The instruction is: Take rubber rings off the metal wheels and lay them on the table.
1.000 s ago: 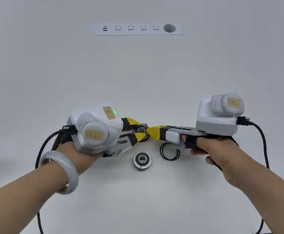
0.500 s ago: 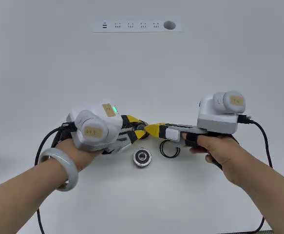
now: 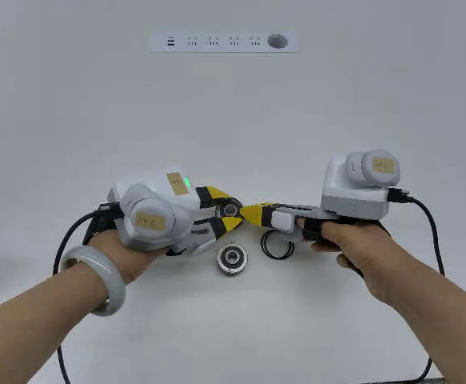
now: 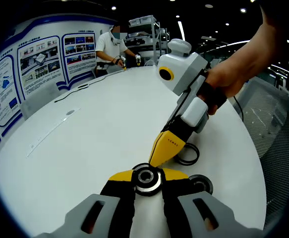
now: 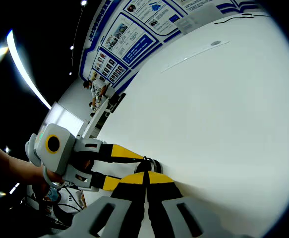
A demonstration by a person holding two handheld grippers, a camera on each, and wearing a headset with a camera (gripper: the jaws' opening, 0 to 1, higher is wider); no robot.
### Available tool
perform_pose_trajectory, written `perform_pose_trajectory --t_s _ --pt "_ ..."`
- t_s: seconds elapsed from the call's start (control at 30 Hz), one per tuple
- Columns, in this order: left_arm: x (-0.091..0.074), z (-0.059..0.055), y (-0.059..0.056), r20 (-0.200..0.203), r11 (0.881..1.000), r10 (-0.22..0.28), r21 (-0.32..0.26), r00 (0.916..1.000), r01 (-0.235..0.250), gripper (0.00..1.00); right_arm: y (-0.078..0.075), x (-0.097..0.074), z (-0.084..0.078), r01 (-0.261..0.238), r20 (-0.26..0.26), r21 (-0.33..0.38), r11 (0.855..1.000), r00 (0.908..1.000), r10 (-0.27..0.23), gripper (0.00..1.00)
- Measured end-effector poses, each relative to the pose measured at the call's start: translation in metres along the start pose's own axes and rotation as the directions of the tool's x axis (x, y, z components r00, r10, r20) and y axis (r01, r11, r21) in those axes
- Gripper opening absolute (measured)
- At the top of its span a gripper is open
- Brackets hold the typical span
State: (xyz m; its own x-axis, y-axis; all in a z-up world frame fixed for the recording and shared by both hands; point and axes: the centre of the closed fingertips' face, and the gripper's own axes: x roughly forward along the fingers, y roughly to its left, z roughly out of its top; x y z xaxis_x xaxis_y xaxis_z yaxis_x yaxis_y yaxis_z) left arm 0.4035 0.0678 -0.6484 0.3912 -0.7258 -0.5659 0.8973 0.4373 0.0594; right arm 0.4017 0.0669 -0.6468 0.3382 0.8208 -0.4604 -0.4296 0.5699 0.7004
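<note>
The left gripper (image 3: pixel 222 212) is held in the person's left hand, with both yellow jaws clamped on the sides of a metal wheel (image 3: pixel 232 210). The wheel is held above the white table (image 3: pixel 336 120), its face towards the left gripper view. A dark band runs round the rim of this wheel.

The right gripper (image 3: pixel 248 214) comes in from the opposite side. Its jaws are pressed together, and their tips touch the rim of the held wheel. Whether they pinch the rubber ring cannot be told.

A second metal wheel (image 3: pixel 233 258) lies flat on the table, just below the two sets of jaws. Loose rubber rings (image 3: pixel 278 245) lie flat on the table beside it, under the right gripper.

A white power strip (image 3: pixel 223 40) lies at the far edge of the table, well apart from the work.
</note>
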Motion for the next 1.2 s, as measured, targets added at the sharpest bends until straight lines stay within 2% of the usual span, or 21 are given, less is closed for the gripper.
perform_pose_trajectory --t_s 0.2,0.47,0.6,0.7,0.97,1.2 --pt "-0.003 -0.001 0.0 0.009 1.0 0.007 0.003 0.9999 -0.007 0.26 0.002 0.0 0.001 -0.005 0.0 0.001 1.0 1.0 0.005 0.02" --pt "-0.012 -0.006 0.009 0.024 0.999 0.043 -0.025 0.9988 -0.042 0.36 0.008 -0.002 0.002 -0.017 0.004 -0.002 1.0 0.9998 0.017 0.02" --pt "-0.016 -0.011 0.016 0.021 0.997 0.067 -0.044 0.9975 -0.066 0.46 0.012 -0.002 0.004 -0.028 0.01 -0.004 1.0 0.9996 0.028 0.02" --pt "-0.019 -0.015 0.017 0.018 0.996 0.067 -0.053 0.9976 -0.066 0.44 0.016 -0.002 0.006 -0.039 0.016 -0.007 0.999 0.9991 0.039 0.02" --pt "-0.025 -0.02 0.019 0.021 0.994 0.08 -0.074 0.9966 -0.078 0.48 0.022 -0.009 0.008 -0.055 0.03 -0.009 0.998 0.998 0.055 0.02" --pt "-0.029 -0.024 0.02 0.022 0.992 0.089 -0.092 0.9958 -0.087 0.52 0.03 -0.025 0.01 -0.07 0.066 -0.001 0.998 0.9953 0.07 0.02"
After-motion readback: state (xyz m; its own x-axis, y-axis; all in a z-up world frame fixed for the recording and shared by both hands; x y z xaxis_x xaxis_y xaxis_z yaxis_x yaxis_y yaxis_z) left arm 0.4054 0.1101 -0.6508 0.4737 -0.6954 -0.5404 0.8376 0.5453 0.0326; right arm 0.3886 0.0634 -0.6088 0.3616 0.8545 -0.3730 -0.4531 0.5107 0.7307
